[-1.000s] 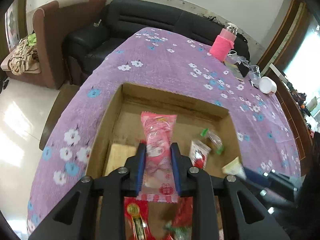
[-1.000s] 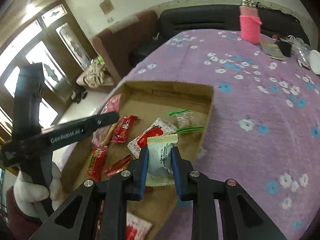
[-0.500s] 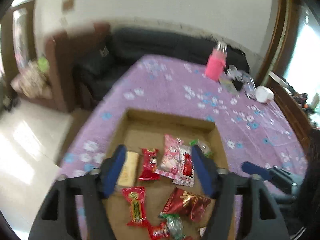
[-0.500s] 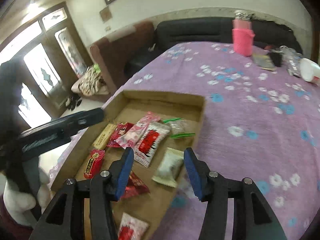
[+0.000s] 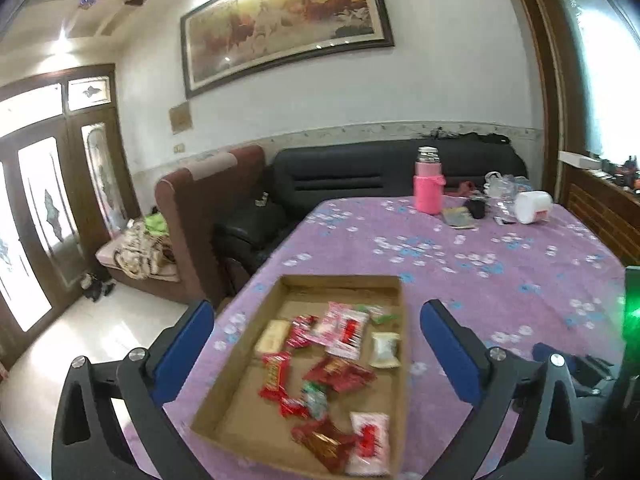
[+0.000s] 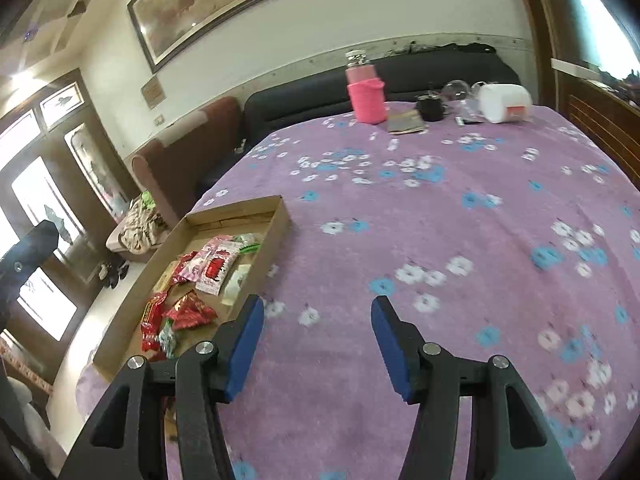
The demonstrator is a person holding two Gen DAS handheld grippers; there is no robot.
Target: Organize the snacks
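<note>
A: What's changed vs a sec ago?
B: Both tongs let go. Left tongs (image 5: 316, 322) opening wide, nothing between; pink packet (image 5: 334, 322) now lies in cardboard box (image 5: 240, 354). Right tongs (image 6: 318, 312) opening, empty, over purple worktop (image 6: 460, 216); white packet (image 6: 236, 280) in box w/ red snacks (image 6: 188, 312).
A: Any writing?
B: Too blurred to read.

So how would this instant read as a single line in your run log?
left tool: opening, nothing between its jaws | right tool: opening, nothing between its jaws | wrapped snacks: lying in shallow brown cardboard tray | purple flowered tablecloth
</note>
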